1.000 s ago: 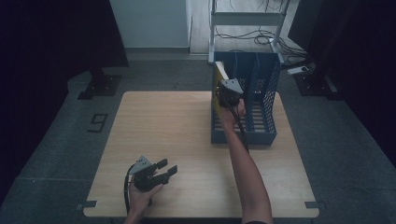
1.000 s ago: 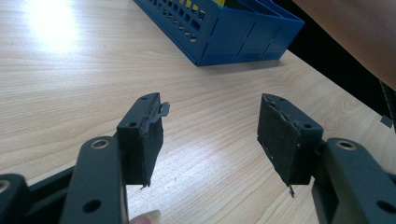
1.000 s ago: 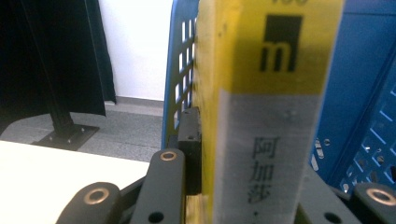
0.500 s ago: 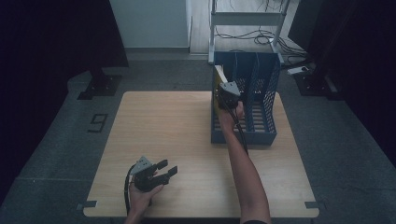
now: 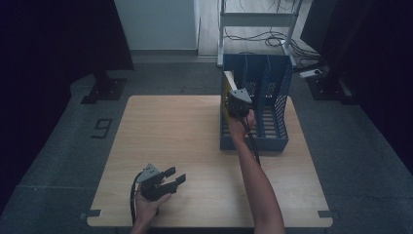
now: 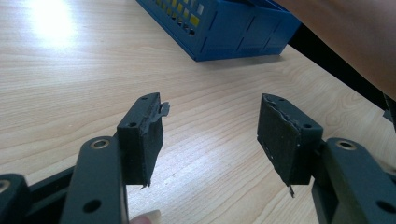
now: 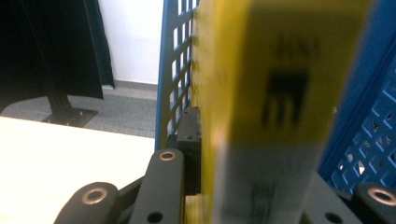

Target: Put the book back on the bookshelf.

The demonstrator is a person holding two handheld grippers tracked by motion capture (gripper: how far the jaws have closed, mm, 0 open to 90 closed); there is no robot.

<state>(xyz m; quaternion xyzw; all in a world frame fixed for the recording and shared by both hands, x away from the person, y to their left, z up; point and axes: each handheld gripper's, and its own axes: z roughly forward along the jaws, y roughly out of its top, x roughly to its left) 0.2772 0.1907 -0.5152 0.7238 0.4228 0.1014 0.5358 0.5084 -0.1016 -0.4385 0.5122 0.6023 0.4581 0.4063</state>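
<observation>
A yellow book stands upright in the left slot of the blue file rack at the table's back right. My right gripper is shut on this book; in the right gripper view the book is blurred between the jaws of the right gripper, with the rack's perforated wall just left of it. My left gripper rests low on the table near the front left, open with nothing between its pads. In the left gripper view it faces the rack.
The wooden table is bare between the left gripper and the rack. The person's right forearm stretches from the front edge to the rack. A metal shelf frame and cables lie on the floor behind the table.
The right gripper with the yellow book has edged slightly lower at the rack. The left gripper has not moved.
</observation>
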